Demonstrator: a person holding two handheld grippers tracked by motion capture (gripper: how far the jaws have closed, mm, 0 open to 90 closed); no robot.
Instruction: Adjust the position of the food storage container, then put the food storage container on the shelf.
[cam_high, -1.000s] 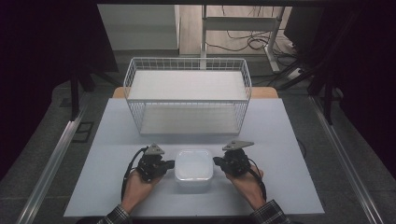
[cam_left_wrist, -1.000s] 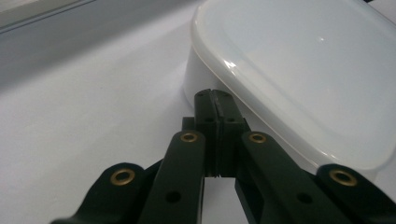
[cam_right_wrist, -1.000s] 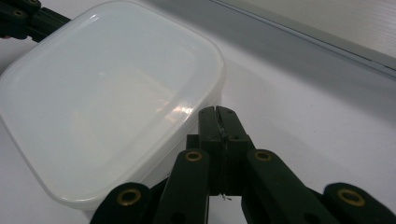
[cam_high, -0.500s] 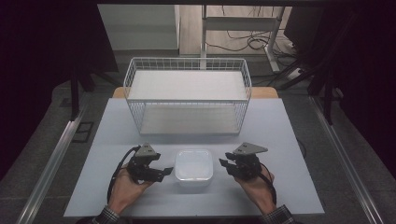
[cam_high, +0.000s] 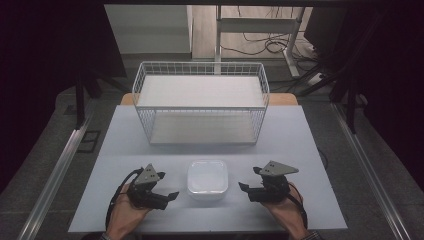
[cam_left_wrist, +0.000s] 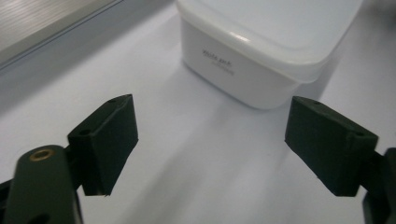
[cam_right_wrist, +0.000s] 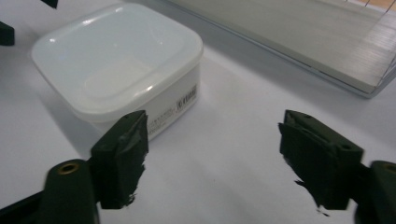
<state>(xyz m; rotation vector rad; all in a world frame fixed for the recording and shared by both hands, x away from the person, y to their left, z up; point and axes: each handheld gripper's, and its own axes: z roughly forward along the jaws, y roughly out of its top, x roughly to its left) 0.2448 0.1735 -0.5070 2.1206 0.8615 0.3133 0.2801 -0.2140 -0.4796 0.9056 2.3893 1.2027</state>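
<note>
A white lidded plastic container (cam_high: 207, 179) rests on the pale table near its front edge; it also appears as the container (cam_left_wrist: 261, 46) and the container (cam_right_wrist: 119, 60) in the gripper views. My left gripper (cam_high: 169, 196) stands just to its left, apart from it. Its jaws have just been opening and hold nothing (cam_left_wrist: 212, 144). My right gripper (cam_high: 243, 188) stands to the container's right, also apart. Its jaws have just been opening too, with bare table between them (cam_right_wrist: 212, 154).
A white wire basket (cam_high: 200, 102) with a flat shelf inside stands at the back middle of the table (cam_high: 300, 150). Cables and a desk frame lie on the floor beyond. Dark floor and rails flank the table.
Both grippers were pressed against the container's sides a second ago. They have opened and drawn outward, left one to the left, right one to the right. The container stays put.
</note>
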